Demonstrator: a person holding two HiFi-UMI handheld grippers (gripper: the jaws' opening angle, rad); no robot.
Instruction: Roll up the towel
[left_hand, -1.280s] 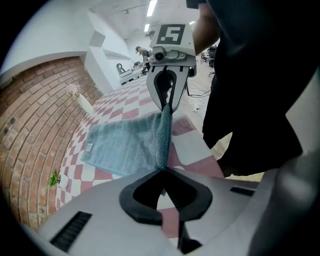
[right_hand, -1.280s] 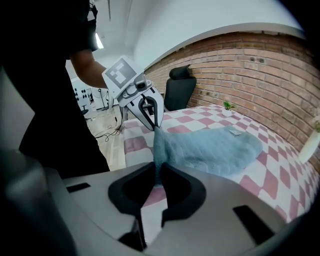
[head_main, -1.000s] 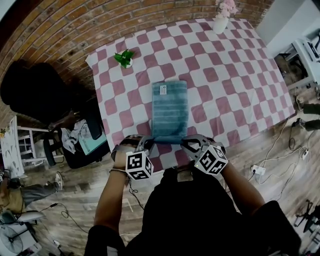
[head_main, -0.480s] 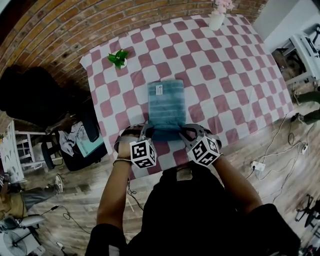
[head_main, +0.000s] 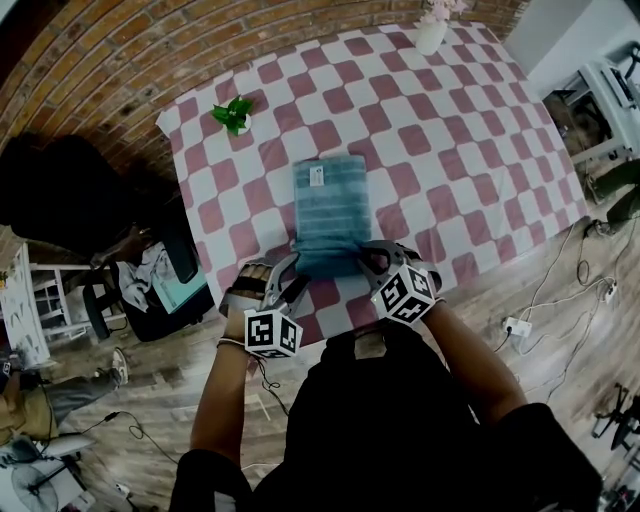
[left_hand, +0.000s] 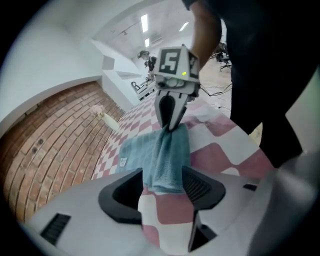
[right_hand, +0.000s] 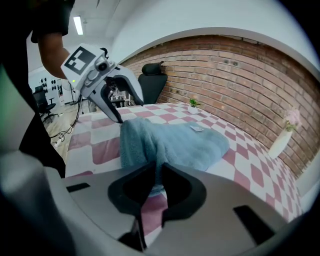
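Our left gripper (left_hand: 162, 186) had its jaws opening, with the near end of the blue-green terry towel (head_main: 332, 205) loose between them. Our right gripper (right_hand: 156, 181) pinched that same lifted end tight. The towel lay near the front edge of the pink-and-white checked tablecloth (head_main: 450, 150).

Towel (head_main: 331, 205) on table (head_main: 450, 150), plant (head_main: 233, 113) behind

towel (head_main: 331, 205) 1 | grippers (head_main: 290, 268) (head_main: 372, 258) 2 | table (head_main: 450, 150) 1 | potted plant (head_main: 233, 113) 1 | flower vase (head_main: 432, 35) 1 | office chair (right_hand: 152, 75) 1
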